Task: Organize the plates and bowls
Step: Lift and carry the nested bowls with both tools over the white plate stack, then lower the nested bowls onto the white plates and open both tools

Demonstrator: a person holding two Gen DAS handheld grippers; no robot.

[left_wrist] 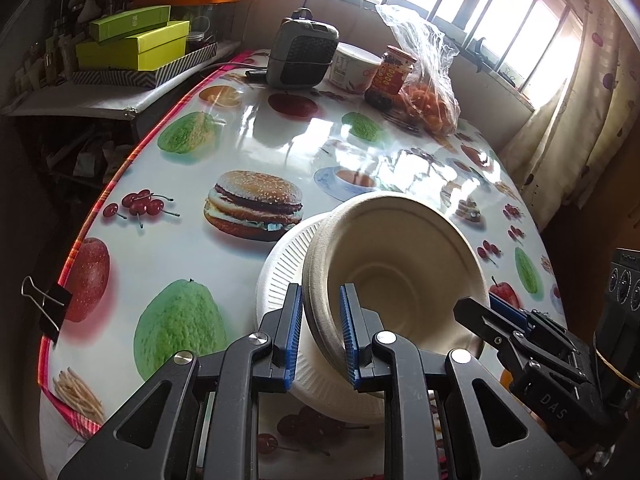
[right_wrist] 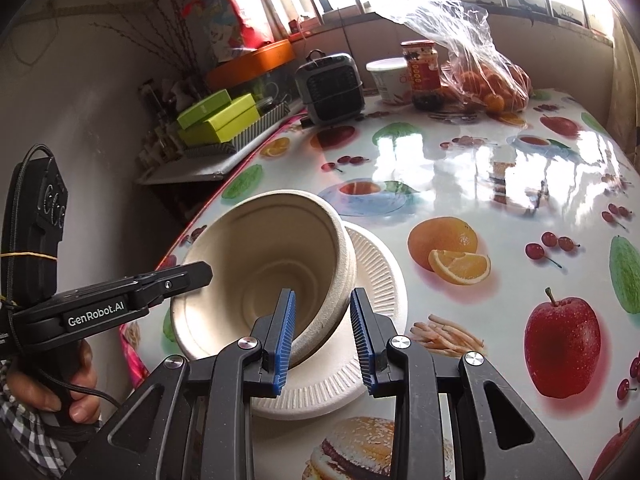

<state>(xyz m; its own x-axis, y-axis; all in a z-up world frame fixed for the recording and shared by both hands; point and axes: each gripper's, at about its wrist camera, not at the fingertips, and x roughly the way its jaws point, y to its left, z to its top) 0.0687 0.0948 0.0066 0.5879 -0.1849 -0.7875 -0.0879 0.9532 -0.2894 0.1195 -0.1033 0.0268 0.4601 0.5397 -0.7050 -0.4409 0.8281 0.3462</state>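
Note:
A beige paper bowl (left_wrist: 396, 264), seemingly a nested stack, is tilted above a white ribbed paper plate (left_wrist: 280, 272) on the fruit-print table. My left gripper (left_wrist: 321, 332) is shut on the bowl's rim, one pad inside and one outside. In the right wrist view the bowl (right_wrist: 272, 256) tilts over the plate (right_wrist: 372, 280). My right gripper (right_wrist: 323, 340) straddles the bowl's opposite rim with a visible gap at its right pad; it looks open. The right gripper also shows in the left wrist view (left_wrist: 492, 312), and the left one in the right wrist view (right_wrist: 188, 276).
At the table's far end stand a small grey heater (left_wrist: 300, 54), a white tub (left_wrist: 354, 66), a red-labelled jar (left_wrist: 390, 76) and a plastic bag of oranges (left_wrist: 430, 108). Green boxes (left_wrist: 132, 46) sit on a side shelf. A binder clip (left_wrist: 48, 304) holds the tablecloth edge.

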